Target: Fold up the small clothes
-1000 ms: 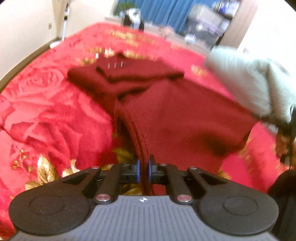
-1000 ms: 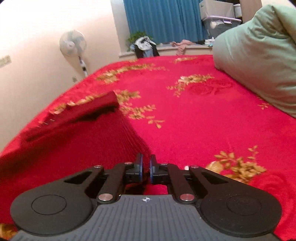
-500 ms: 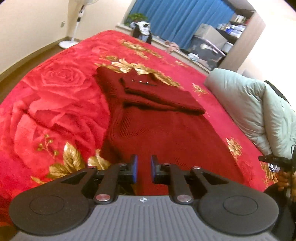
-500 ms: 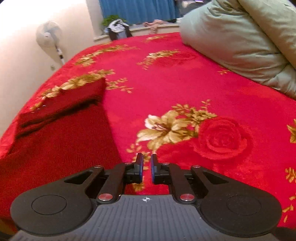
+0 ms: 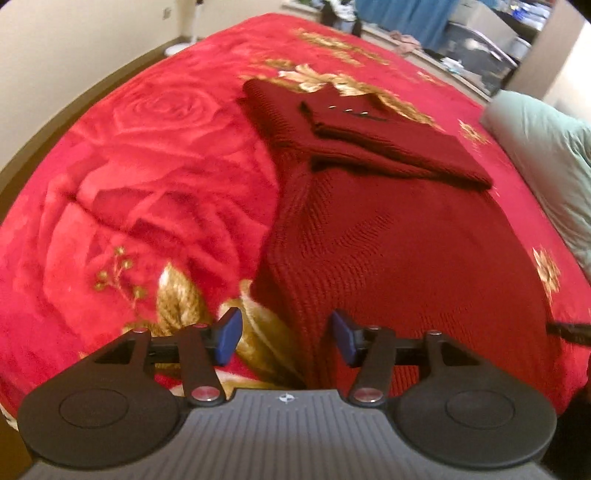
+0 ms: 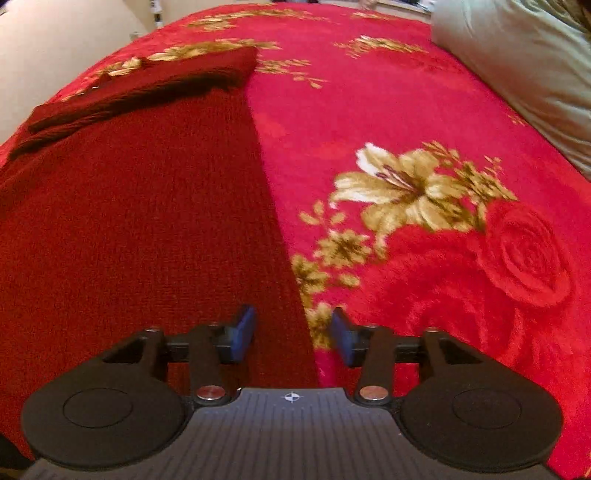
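A dark red knitted sweater (image 5: pixel 388 236) lies flat on the red flowered blanket (image 5: pixel 147 184), its sleeves folded across the chest at the far end (image 5: pixel 369 140). My left gripper (image 5: pixel 286 338) is open and empty, hovering over the sweater's near left hem corner. In the right wrist view the same sweater (image 6: pixel 140 206) fills the left half. My right gripper (image 6: pixel 291 336) is open and empty over the sweater's near right edge, which runs between its fingers.
A pale green pillow or duvet (image 5: pixel 546 155) lies along the right side of the bed and shows in the right wrist view (image 6: pixel 517 62) too. Blue curtains (image 5: pixel 402 14), storage boxes and a fan base stand beyond the bed's far end.
Both grippers were shut on the sweater's hem, laid it flat on the blanket, then opened and let go. Both cameras now sit lower and closer to the bed.
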The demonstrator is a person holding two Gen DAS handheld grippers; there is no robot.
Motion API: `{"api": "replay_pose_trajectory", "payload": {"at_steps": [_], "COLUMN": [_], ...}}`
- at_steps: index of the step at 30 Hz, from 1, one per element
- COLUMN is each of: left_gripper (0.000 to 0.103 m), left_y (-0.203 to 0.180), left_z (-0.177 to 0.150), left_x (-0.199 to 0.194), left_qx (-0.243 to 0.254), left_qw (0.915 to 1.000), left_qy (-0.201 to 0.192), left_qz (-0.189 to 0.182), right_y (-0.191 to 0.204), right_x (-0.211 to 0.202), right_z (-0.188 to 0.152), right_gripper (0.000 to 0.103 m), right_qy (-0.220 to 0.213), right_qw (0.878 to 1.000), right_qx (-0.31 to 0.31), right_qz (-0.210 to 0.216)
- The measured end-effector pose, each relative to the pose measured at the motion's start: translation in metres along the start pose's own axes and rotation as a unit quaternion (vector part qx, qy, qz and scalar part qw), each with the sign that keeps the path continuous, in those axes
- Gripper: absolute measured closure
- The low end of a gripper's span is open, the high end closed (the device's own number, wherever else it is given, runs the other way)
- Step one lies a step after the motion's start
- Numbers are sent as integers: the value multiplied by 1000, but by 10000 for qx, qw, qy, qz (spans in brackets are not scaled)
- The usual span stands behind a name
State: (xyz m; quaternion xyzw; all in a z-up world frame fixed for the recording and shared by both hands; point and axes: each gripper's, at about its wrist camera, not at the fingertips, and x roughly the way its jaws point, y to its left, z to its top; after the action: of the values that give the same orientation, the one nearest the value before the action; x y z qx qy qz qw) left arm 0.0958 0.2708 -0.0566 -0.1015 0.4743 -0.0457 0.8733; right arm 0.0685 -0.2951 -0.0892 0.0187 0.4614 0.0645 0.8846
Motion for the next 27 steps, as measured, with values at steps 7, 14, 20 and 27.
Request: {"api": "replay_pose_trajectory", "payload": {"at_steps": [7, 14, 20, 27], "left_gripper": [91, 82, 60, 62], "left_y": [-10, -30, -38, -60], "left_z": [7, -4, 1, 4], "left_x": [14, 31, 9, -7], "left_qx": [18, 653, 757, 1065], "left_qw": [9996, 9924, 9933, 9931], "left_qy": [243, 708, 81, -425], "left_qz": [-167, 770, 867, 265], "right_y": [-12, -22, -10, 10], "right_x": [-21, -17, -24, -26], "right_z": [7, 9, 7, 4], "right_gripper": [98, 98, 95, 80], "right_qy": [-506, -467, -879, -1119], "right_qw": [9985, 9978, 9957, 9928], "right_qx": [203, 143, 9, -421], "right_qz": [10, -455, -306, -36]}}
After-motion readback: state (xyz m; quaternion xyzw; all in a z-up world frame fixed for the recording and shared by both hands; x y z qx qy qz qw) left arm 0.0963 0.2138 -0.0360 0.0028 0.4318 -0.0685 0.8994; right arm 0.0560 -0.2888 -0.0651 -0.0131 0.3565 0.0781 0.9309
